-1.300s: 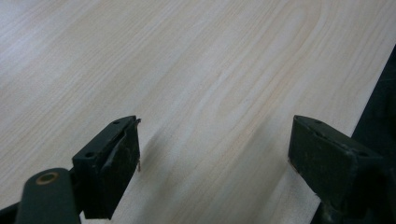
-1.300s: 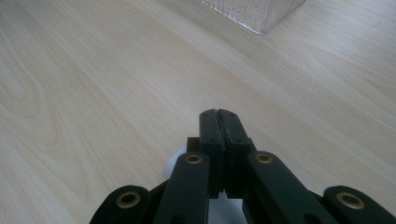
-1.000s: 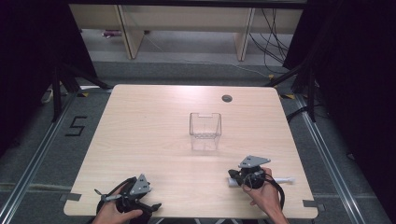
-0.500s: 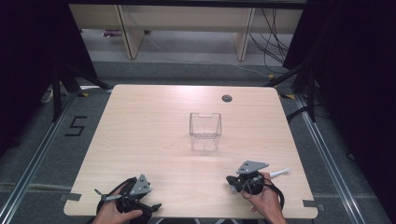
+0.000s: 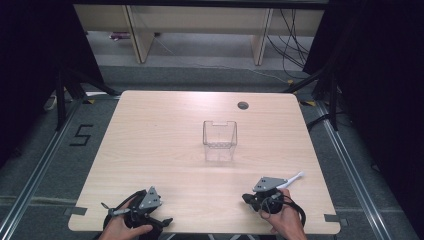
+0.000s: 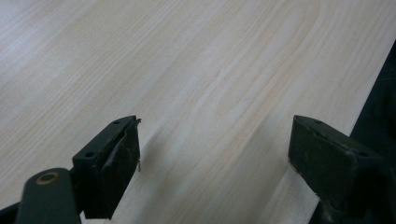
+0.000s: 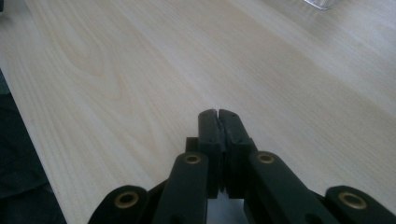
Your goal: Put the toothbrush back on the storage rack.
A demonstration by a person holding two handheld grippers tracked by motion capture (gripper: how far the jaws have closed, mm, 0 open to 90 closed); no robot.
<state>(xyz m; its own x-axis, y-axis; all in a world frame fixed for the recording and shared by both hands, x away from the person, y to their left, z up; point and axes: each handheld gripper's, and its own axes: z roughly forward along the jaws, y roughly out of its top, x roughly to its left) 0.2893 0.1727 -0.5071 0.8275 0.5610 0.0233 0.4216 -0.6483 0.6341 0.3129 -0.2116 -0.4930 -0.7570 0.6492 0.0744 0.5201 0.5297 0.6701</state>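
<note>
Grey floor, pale shelving behind, perhaps cables.

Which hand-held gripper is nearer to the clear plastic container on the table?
Right. The right hand-held gripper sits just right of and nearer the camera than the clear plastic container; the left hand-held gripper is at the table's near-left edge, farther away.

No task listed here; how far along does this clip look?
Nothing looks done: the clear container stands empty mid-table. Nothing is in hand: the left tool is open over bare table, the right tool shut on nothing. Whatever the job is remains.
</note>
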